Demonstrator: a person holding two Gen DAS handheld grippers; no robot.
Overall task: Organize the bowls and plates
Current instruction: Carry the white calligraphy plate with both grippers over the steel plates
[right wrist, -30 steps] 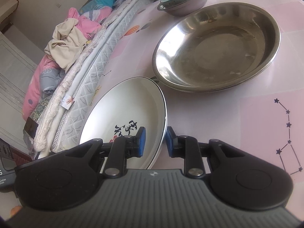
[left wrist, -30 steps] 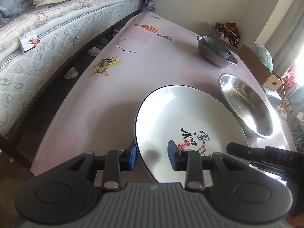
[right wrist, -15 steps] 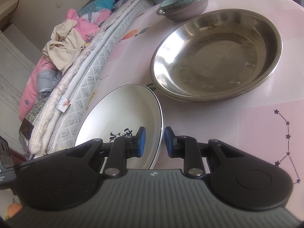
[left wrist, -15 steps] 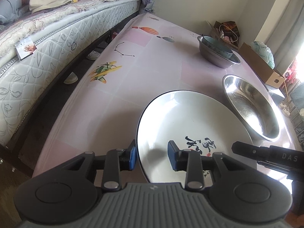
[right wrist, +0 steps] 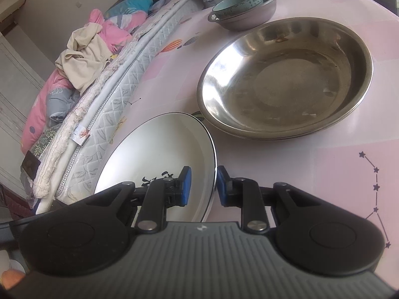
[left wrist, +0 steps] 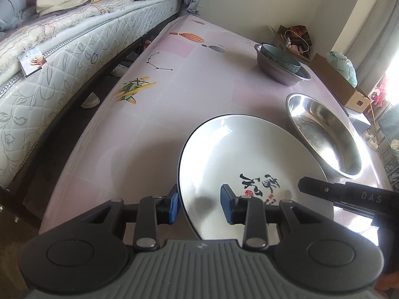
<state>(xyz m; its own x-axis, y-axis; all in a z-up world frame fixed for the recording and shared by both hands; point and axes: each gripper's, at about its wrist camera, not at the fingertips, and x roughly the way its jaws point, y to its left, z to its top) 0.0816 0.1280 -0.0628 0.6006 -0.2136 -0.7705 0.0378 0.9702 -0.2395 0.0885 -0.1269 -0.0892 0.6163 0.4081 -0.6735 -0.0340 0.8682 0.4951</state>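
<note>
A white plate (left wrist: 244, 154) with black calligraphy and a dark rim is held above the pink table. My left gripper (left wrist: 200, 205) straddles its near-left rim with wide jaws, one pad under, one over. My right gripper (right wrist: 202, 186) straddles the plate's (right wrist: 159, 154) right rim, the pads close to it with small gaps. A large steel basin (right wrist: 284, 77) lies beyond; it also shows in the left wrist view (left wrist: 324, 134). A small steel bowl (right wrist: 251, 15) holding a teal bowl (right wrist: 237, 0) stands farther back.
The pink patterned table (left wrist: 174, 94) runs beside a mattress (left wrist: 62, 49) piled with clothes. A cardboard box (left wrist: 341, 82) and bags stand beyond the table's far right edge. A dark gap lies between table and bed.
The plate and both grippers have drawn back from the steel basin toward the near end of the table. The right gripper's jaws have opened slightly around the rim.
</note>
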